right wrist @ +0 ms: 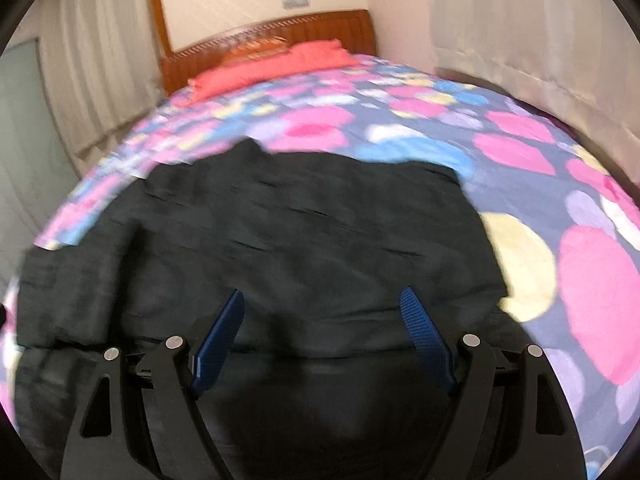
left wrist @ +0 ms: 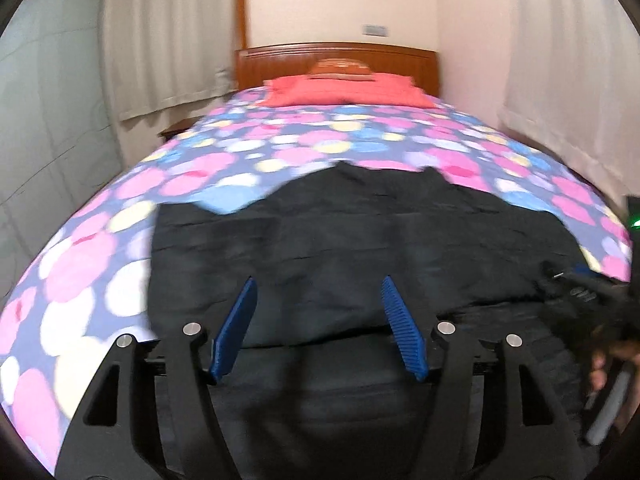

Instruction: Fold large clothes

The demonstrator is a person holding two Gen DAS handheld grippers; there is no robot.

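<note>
Black garment [left wrist: 340,240] lies under both open, empty grippers [left wrist: 318,292] [right wrist: 322,304]; only left view shows a hand [left wrist: 600,364]

The left tongs [left wrist: 318,284] have two blue ribbed pads [left wrist: 402,330] shaped like narrow blades, each fixed to a black arm. Two black linkage bars run back on each side, with triangular cut-outs near the base and round silver screws [left wrist: 191,328] at the pivots. A black cross-rail joins the arms behind the pads. The right tongs [right wrist: 322,296] are built the same: darker blue ribbed pads [right wrist: 426,338], black bars with cut-outs, silver screws [right wrist: 471,339]. Seen from the left wrist, the right tongs are a blurred black body with a green light.
</note>
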